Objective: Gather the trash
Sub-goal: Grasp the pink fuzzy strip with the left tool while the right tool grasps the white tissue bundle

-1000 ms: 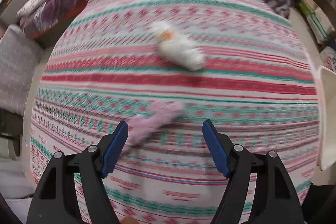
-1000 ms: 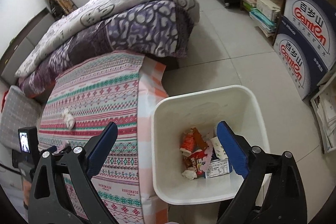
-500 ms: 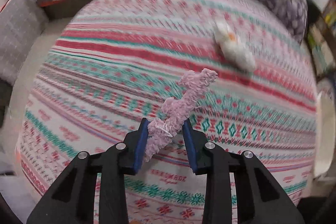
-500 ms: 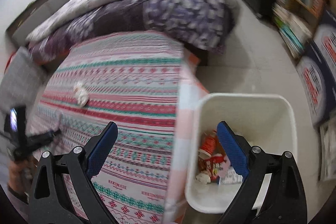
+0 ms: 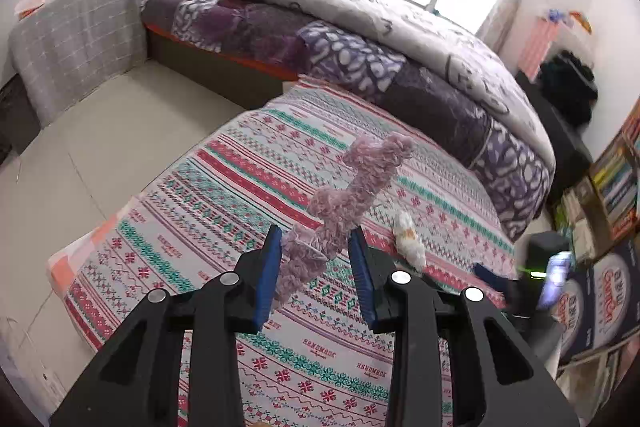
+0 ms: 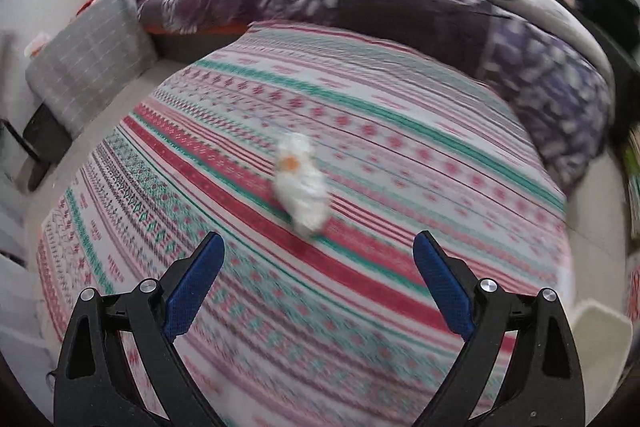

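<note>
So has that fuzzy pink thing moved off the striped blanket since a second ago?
Yes. The fuzzy pink thing is now lifted above the striped blanket, clamped in the left gripper.

patterned cloth (image 5: 248, 187) is spread over a low surface | purple and grey quilt (image 5: 360, 11) is heaped on the bed behind | grey cushion (image 5: 80, 35) is leaned at left | bookshelf (image 5: 616, 183) is seen at right
</note>
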`<action>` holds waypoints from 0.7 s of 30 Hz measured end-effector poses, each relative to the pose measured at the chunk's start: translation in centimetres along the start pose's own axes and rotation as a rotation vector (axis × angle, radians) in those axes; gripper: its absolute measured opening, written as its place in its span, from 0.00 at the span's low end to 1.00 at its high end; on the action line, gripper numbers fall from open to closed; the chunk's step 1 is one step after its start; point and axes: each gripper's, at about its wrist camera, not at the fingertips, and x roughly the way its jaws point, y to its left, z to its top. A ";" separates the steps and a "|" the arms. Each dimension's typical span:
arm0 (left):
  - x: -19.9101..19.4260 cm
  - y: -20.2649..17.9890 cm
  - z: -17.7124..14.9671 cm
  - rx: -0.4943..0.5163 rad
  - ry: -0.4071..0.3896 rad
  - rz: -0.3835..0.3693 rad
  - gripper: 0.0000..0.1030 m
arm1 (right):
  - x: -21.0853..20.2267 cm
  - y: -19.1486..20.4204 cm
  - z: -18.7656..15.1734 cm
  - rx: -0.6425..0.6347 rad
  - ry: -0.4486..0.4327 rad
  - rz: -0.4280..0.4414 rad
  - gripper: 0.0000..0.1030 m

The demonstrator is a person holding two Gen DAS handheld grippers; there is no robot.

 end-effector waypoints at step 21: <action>-0.7 3.2 0.4 -0.087 -0.052 0.069 0.34 | -1.3 1.8 2.5 0.043 -0.116 0.008 0.27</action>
